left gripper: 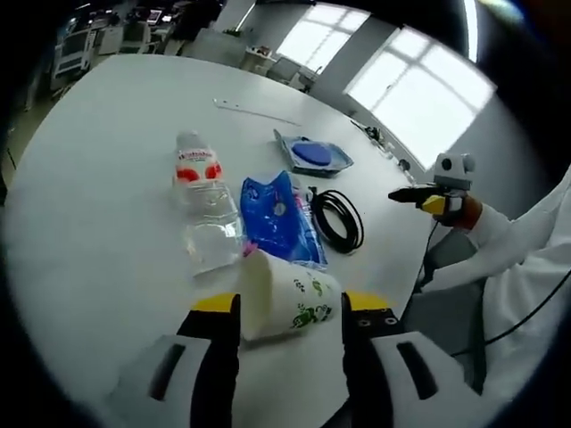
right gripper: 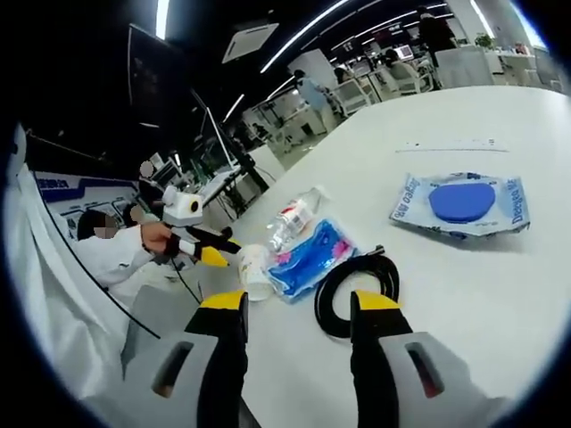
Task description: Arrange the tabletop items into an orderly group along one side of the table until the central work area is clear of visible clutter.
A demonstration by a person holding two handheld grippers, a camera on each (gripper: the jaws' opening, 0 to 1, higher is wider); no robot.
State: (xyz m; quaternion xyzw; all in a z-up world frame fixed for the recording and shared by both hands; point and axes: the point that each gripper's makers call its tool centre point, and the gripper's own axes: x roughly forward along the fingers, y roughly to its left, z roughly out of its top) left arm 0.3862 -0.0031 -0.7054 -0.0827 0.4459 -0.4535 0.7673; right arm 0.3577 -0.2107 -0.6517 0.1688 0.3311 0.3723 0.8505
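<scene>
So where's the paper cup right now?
In the left gripper view, the paper cup lies on its side between the left hand-held gripper jaws, just below the blue packet.

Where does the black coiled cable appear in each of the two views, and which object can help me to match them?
Left gripper view: black coiled cable lies right of centre, beside the blue pouch.
Right gripper view: the cable lies low in the centre, just above the jaws.
Shared landmark: the blue pouch, between cable and clear bottle.
</scene>
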